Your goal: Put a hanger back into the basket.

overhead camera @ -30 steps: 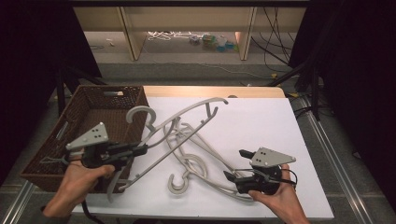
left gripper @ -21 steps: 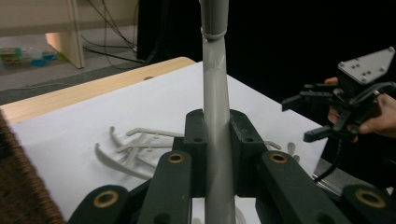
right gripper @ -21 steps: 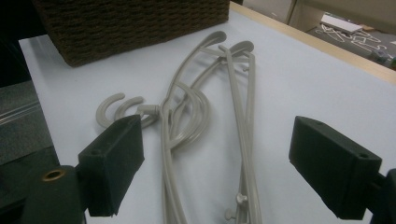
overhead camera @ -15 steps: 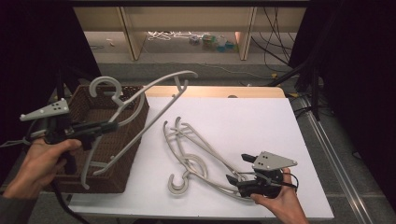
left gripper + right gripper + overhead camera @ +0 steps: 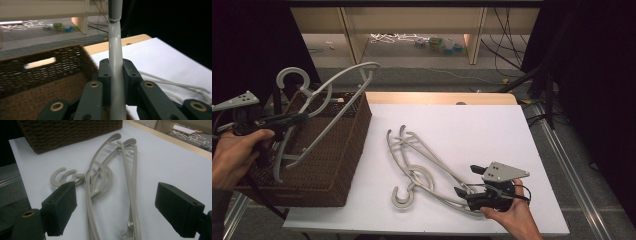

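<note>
White tabletop (image 5: 492,135) fills the centre of the high view, with one wicker basket (image 5: 339,165) at its left. I count one grey hanger (image 5: 319,107) clamped in my left gripper (image 5: 287,120), raised over the basket. Tangled hangers (image 5: 422,167), probably two, lie at lower centre. My right gripper (image 5: 467,182) is spread wide just before them. Its own view shows two hooks (image 5: 62,177) side by side; the left gripper view shows the jaws pinching the hanger's bar.

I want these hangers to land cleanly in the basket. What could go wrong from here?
The held hanger spans wider than the wicker basket, so an arm may catch the rim when the left gripper lowers it. The hangers on the table overlap, so the open right gripper may drag both up.
</note>
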`<state>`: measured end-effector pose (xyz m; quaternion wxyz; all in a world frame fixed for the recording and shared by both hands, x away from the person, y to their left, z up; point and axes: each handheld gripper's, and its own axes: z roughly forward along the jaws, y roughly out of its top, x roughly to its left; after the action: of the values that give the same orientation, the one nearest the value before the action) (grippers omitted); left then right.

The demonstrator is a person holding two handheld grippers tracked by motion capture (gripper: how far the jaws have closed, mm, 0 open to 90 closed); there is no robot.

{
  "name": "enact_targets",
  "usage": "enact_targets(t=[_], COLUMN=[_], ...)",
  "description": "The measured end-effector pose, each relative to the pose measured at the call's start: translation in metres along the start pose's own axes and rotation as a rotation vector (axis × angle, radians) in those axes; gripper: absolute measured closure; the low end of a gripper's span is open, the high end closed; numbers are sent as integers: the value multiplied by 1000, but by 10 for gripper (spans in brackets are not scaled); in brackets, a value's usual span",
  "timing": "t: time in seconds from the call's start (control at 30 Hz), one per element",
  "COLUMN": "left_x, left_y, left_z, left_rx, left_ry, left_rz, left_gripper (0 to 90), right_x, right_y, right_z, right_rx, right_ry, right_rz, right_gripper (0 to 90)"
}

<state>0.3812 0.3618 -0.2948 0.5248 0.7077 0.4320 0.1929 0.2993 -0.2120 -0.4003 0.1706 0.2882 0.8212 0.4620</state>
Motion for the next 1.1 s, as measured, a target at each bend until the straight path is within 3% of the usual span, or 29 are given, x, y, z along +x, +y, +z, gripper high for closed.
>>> enact_targets(t=[0.03, 0.07, 0.17, 0.3, 0.8, 1.1], left_x=[11, 11, 32, 46, 67, 69], left_y=[-3, -3, -12, -25, -53, -66], left_z=[-1, -1, -2, -3, -5, -2], left_rx=[3, 3, 18, 41, 138, 178], left_ry=[33, 33, 63, 91, 114, 91], left_rz=[10, 10, 49, 71, 112, 118], left_gripper=[793, 793, 793, 793, 792, 791], right_x=[0, 0, 0, -2, -2, -4], right_y=[0, 0, -1, -1, -1, -2], right_z=[0, 0, 0, -1, 0, 1], right_rx=[2, 2, 3, -1, 1, 5], right_ry=[1, 1, 3, -7, -1, -7], right_rz=[-2, -2, 0, 0, 4, 5], right_gripper=[184, 184, 185, 186, 189, 189])
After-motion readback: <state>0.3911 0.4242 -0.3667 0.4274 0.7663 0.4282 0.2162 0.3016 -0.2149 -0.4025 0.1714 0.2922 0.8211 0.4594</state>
